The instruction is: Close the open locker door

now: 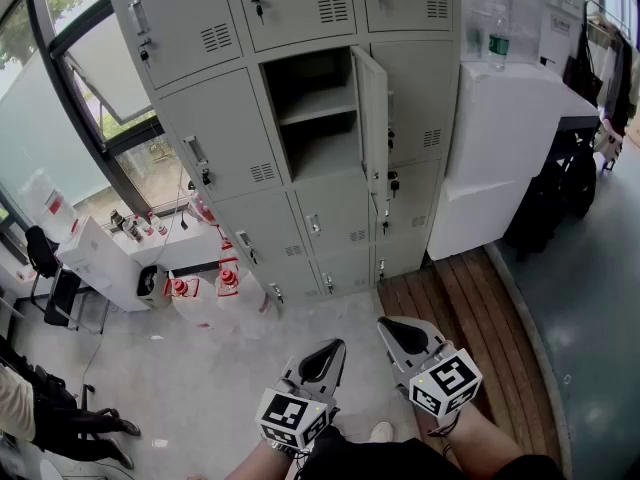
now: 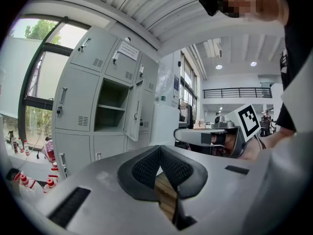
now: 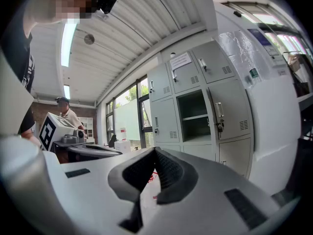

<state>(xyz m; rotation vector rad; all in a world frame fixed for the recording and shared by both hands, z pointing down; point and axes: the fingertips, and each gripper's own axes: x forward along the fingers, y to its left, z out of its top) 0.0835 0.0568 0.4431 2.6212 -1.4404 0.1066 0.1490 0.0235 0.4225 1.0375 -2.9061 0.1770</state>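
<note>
A bank of grey lockers stands ahead of me. One middle compartment is open, with a shelf inside and nothing on it. Its door swings out toward me, hinged on the right. The left gripper view shows the same door beside the compartment, and the right gripper view shows the compartment. My left gripper and right gripper hang low in front of me, well short of the lockers. In their own views the left gripper and right gripper are shut and hold nothing.
A white cabinet with a water bottle on top stands right of the lockers. A wooden floor strip runs beneath it. Red-capped bottles and a white box sit by the window at left. A seated person is at lower left.
</note>
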